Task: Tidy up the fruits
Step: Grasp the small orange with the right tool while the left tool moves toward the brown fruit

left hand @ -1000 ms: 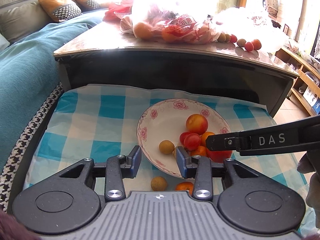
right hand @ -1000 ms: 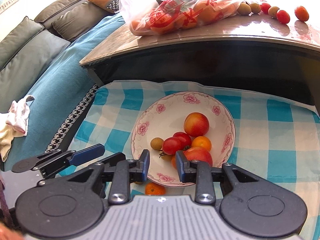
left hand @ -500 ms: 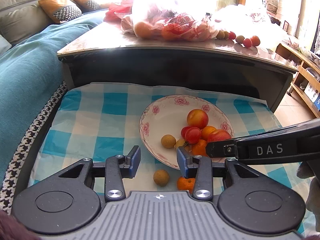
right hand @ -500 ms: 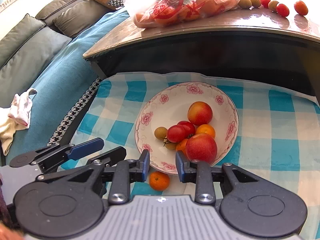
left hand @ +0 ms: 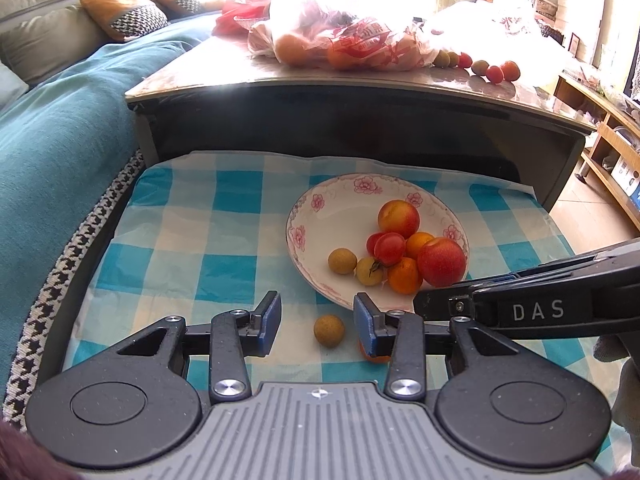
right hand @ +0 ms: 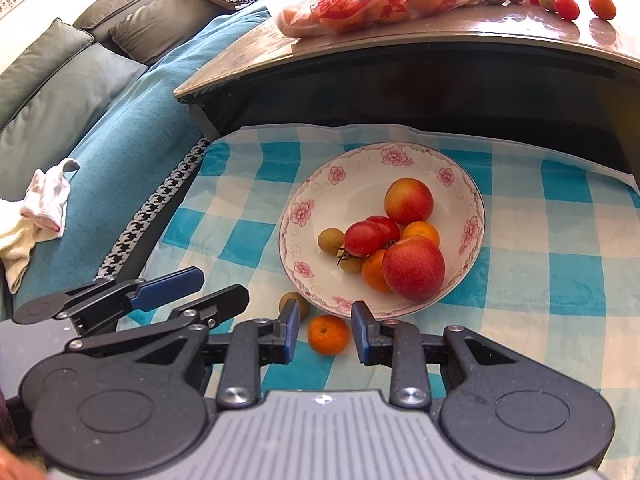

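Only the right view shows the tangerine whole, between the open right gripper; the left gripper, likewise open, seemingly straddles a longan.

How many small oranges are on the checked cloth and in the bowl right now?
3: two oranges in the bowl, one behind the front peach, one left of it; one orange on the cloth between the open right gripper. Others may hide underneath.

Colours and patterns on the cloth

The cloth was checked turquoise and white; the plate was white with pink flowers round its rim; a small orange mandarin and a tan longan lay near the cloth's front edge.
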